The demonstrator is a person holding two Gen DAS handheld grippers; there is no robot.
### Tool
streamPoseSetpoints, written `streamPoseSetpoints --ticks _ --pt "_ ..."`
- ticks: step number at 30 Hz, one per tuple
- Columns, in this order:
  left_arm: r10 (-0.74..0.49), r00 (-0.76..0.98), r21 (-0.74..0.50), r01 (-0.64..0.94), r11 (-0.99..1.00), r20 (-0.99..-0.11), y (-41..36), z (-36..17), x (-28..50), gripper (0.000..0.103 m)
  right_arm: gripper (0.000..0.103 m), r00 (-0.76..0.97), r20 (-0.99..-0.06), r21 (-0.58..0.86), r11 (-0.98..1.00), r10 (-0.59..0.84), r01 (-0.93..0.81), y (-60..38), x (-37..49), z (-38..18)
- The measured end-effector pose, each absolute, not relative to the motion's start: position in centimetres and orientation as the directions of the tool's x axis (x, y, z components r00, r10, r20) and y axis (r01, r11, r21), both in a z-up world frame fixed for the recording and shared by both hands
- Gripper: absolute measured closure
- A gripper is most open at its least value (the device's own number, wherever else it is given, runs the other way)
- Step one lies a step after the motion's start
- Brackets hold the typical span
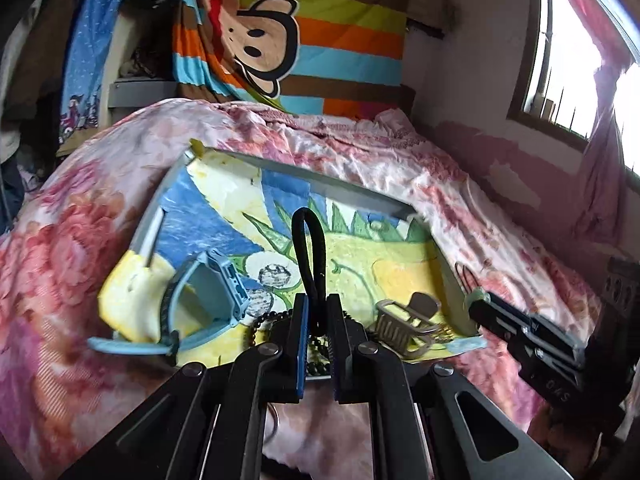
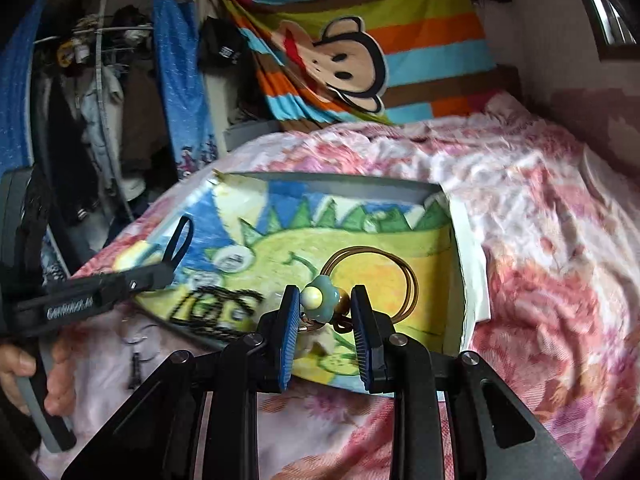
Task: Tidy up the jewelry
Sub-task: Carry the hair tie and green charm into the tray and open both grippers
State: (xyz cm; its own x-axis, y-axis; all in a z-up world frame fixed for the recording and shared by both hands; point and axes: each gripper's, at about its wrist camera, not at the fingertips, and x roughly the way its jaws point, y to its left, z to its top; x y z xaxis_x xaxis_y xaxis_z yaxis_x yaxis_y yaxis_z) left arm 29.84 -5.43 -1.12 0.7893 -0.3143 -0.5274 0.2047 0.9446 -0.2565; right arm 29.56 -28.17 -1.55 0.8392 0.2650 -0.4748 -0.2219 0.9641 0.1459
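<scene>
A shallow box (image 1: pixel 352 188) with a dinosaur drawing on its floor lies on the bed. My left gripper (image 1: pixel 318 300) is shut on a black elastic hair tie (image 1: pixel 306 248) that loops upward above the box. A blue watch (image 1: pixel 208 300), a black bead chain (image 1: pixel 272 316) and a metal hair clip (image 1: pixel 404 328) lie in the box. My right gripper (image 2: pixel 324 296) is shut on a hair tie with a teal flower charm (image 2: pixel 318 300); its brown elastic loop (image 2: pixel 384 276) hangs over the box (image 2: pixel 340 184). The left gripper (image 2: pixel 166 270) also shows in the right wrist view.
The box sits on a pink floral bedspread (image 1: pixel 80 260). A striped monkey blanket (image 1: pixel 304 40) hangs behind the bed. A window (image 1: pixel 580 60) is at the right, a clothes rack (image 2: pixel 100 100) at the left. Keys (image 2: pixel 136 360) lie on the bedspread near the box's front edge.
</scene>
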Motion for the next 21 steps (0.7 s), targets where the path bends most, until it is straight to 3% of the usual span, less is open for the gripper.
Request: streamPoseSetpoints --ticks 11,17,21 --pt "-0.303 0.707 -0.232 0.198 0.952 -0.639 -6.4 -4.6 31.8 0.094 0.08 0.816 -0.521 0.185 0.967 0.25 -0.177 -28.3 31.0 -3.8" --pt "-0.307 0.707 -0.236 0.201 0.951 -0.637 -6.6 -4.6 31.4 0.093 0.079 0.821 -0.517 0.19 0.967 0.243 -0.167 -28.6 31.0 -3.7" --pt "-0.309 0.702 -0.243 0.196 0.95 -0.641 -6.5 -4.5 31.5 0.086 0.079 0.822 -0.515 0.19 0.968 0.242 -0.165 -28.7 31.0 -3.7"
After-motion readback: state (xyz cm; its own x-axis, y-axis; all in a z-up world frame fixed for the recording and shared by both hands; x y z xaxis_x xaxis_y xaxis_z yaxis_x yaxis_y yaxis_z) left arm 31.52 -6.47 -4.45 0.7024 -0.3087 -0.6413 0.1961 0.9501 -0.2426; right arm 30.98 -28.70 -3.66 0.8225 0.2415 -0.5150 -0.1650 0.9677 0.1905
